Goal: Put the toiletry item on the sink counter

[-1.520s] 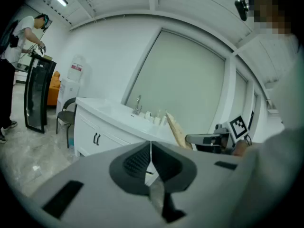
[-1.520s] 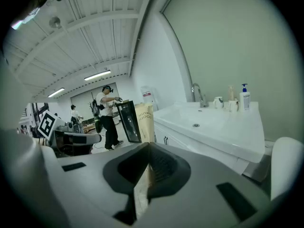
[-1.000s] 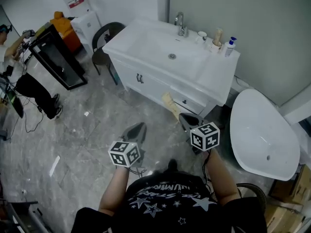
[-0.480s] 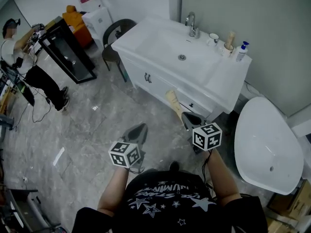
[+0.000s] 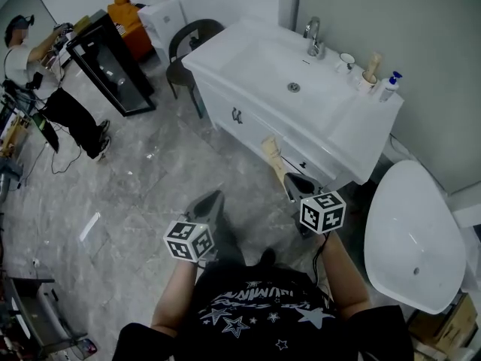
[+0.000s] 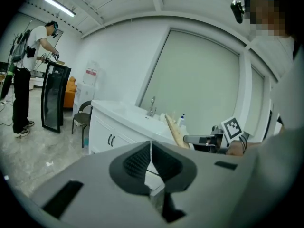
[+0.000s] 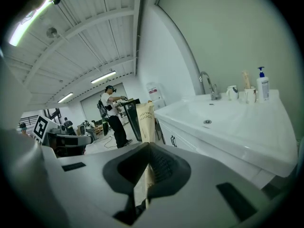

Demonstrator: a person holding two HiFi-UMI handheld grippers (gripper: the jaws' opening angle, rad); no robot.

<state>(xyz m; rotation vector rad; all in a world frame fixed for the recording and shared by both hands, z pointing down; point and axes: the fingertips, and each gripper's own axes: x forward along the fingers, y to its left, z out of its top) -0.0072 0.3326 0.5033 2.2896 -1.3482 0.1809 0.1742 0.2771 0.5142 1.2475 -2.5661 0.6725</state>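
My right gripper (image 5: pixel 291 183) is shut on the lower end of a tan toothbrush packet (image 5: pixel 272 156), which sticks up and forward toward the cabinet front. In the right gripper view the packet (image 7: pixel 145 122) stands upright between the closed pads of my right gripper (image 7: pixel 146 171). The white sink counter (image 5: pixel 353 130) lies ahead and to the right, and its flat right end (image 7: pixel 247 132) is bare. My left gripper (image 5: pixel 210 203) hangs over the floor, left of the right one. Its jaws (image 6: pixel 151 151) are shut with nothing in them.
On the counter's back edge stand a faucet (image 5: pixel 314 36), a white cup (image 5: pixel 346 61), a tube in a holder (image 5: pixel 368 70) and a pump bottle (image 5: pixel 388 86). A white oval fixture (image 5: pixel 409 235) is at right. A chair (image 5: pixel 188 43), a black cabinet (image 5: pixel 113 62) and a person (image 5: pixel 45 89) are at left.
The head view has swung, so the vanity now sits further right in the frame. Both grippers keep the same pose, and the packet stays in the right one.
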